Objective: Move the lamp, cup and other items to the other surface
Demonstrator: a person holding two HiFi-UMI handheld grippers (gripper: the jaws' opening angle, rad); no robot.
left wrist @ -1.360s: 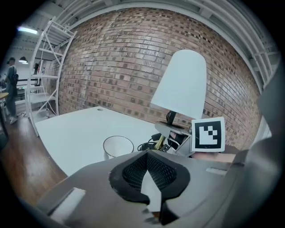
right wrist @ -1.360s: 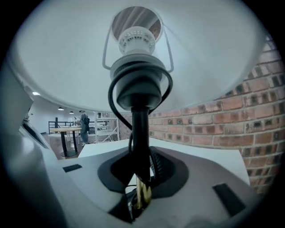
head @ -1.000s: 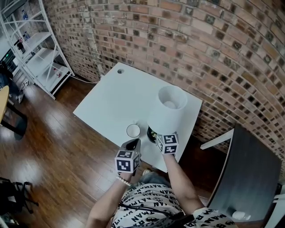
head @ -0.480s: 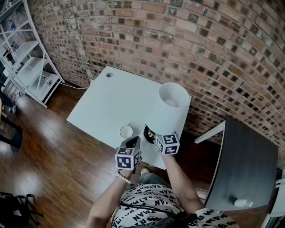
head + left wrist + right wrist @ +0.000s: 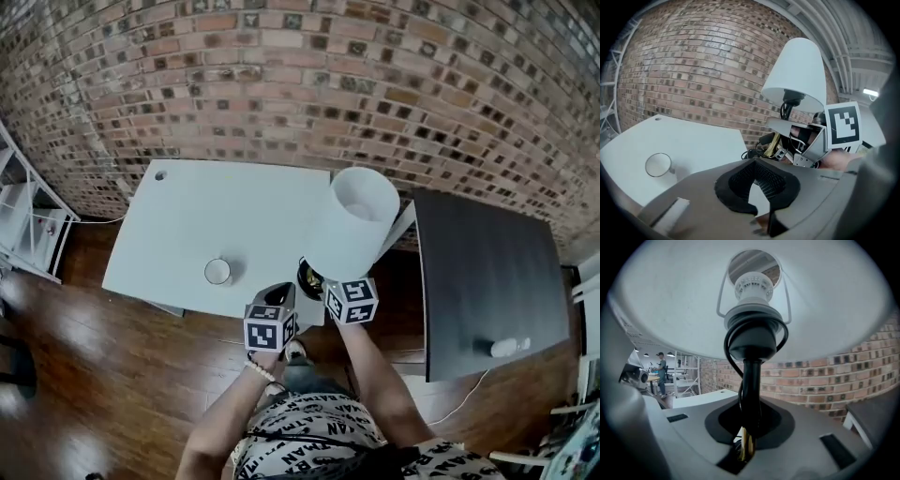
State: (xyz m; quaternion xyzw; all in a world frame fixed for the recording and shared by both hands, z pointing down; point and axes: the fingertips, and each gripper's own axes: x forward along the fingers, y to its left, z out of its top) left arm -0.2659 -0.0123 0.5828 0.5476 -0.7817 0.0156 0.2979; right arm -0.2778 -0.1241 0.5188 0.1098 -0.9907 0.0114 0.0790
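The right gripper (image 5: 749, 430) is clenched on the black stem of the white-shaded lamp (image 5: 750, 310), holding it at the near right corner of the white table (image 5: 234, 202), beside the dark table (image 5: 487, 272). The left gripper (image 5: 757, 183) is closed and empty. The cup (image 5: 217, 271) stands on the white table.

Lamp (image 5: 792, 70) in right tool (image 5: 780, 146) — cup (image 5: 658, 165) on white table (image 5: 698, 138).
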